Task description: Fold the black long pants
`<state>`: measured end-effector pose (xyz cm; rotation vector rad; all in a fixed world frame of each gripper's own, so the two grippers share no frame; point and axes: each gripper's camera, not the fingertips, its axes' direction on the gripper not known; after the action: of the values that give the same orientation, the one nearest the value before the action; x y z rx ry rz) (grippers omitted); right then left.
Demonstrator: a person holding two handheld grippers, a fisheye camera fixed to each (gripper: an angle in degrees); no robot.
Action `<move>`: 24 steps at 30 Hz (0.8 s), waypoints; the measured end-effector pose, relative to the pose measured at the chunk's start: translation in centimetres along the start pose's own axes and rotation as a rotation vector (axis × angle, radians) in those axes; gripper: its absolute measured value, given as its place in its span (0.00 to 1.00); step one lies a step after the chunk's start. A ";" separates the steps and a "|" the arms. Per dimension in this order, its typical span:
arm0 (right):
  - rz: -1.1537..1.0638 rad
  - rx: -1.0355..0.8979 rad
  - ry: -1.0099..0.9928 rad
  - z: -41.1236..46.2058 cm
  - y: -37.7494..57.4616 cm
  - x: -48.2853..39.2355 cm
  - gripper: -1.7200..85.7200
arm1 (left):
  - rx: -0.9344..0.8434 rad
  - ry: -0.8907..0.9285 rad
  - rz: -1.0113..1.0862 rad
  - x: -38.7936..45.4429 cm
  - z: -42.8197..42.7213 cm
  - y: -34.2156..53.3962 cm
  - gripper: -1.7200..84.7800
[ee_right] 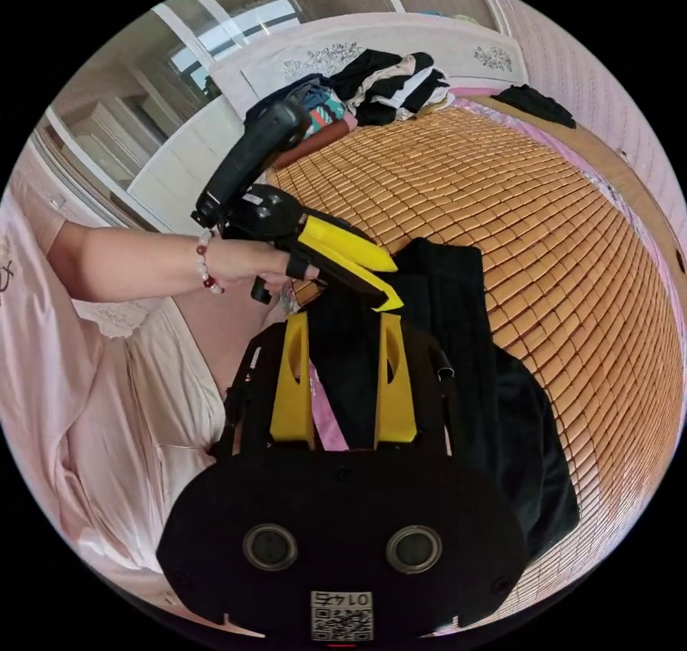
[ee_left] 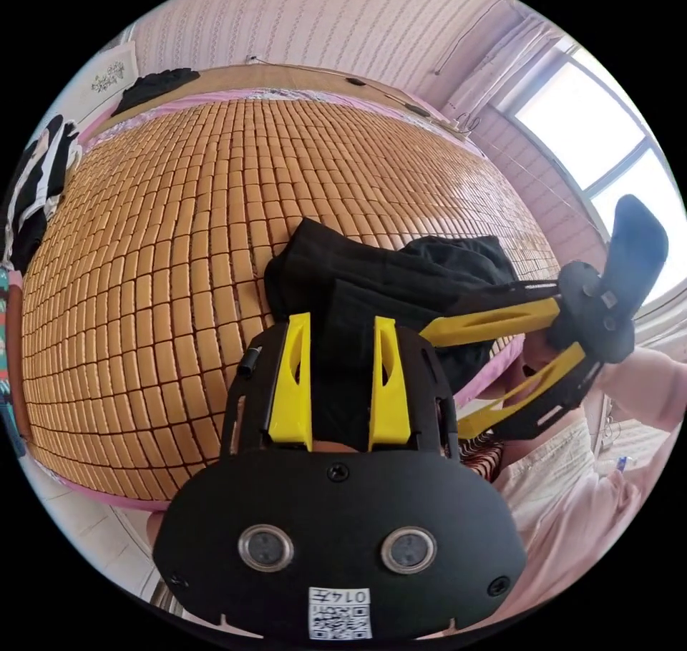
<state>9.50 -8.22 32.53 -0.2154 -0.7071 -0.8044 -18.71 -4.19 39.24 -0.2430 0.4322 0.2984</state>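
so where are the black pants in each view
Left gripper view: black pants lie bunched just right of centre on the bamboo mat, above the yellow jaws.
Right gripper view: black pants run from centre down to lower right.
Shared landmark: the pile of clothes at the mat's far end.

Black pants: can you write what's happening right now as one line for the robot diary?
black pants bunched near edge of bamboo mat | left gripper open over them | right gripper open over them | fold not done
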 end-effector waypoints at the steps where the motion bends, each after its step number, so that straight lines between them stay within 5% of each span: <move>1: 0.022 0.015 0.053 -0.8 -0.1 1.3 0.17 | -0.031 0.035 0.011 -0.3 0.6 0.0 0.12; 4: 0.050 -0.010 0.134 -1.0 -1.2 4.4 0.17 | -0.030 0.061 0.068 -0.6 0.2 1.5 0.03; 9: 0.166 -0.198 0.097 4.2 -2.0 8.6 0.16 | -0.011 0.147 0.087 -2.1 -1.9 5.3 0.01; 15: 0.101 -0.117 0.087 0.9 2.4 5.9 0.03 | 0.038 0.196 0.204 -1.6 -5.9 7.9 0.01; 18: 0.222 0.118 0.058 -6.1 7.1 6.4 0.02 | 0.095 0.273 0.286 -0.1 -9.7 8.7 0.01; 24: 0.581 0.944 0.135 -29.4 26.9 7.5 0.02 | 0.280 0.495 0.627 12.9 -15.2 8.4 0.01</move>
<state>47.19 -6.83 17.46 0.4718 -0.7741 0.1142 -16.02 2.13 18.69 0.1085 1.0343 0.7909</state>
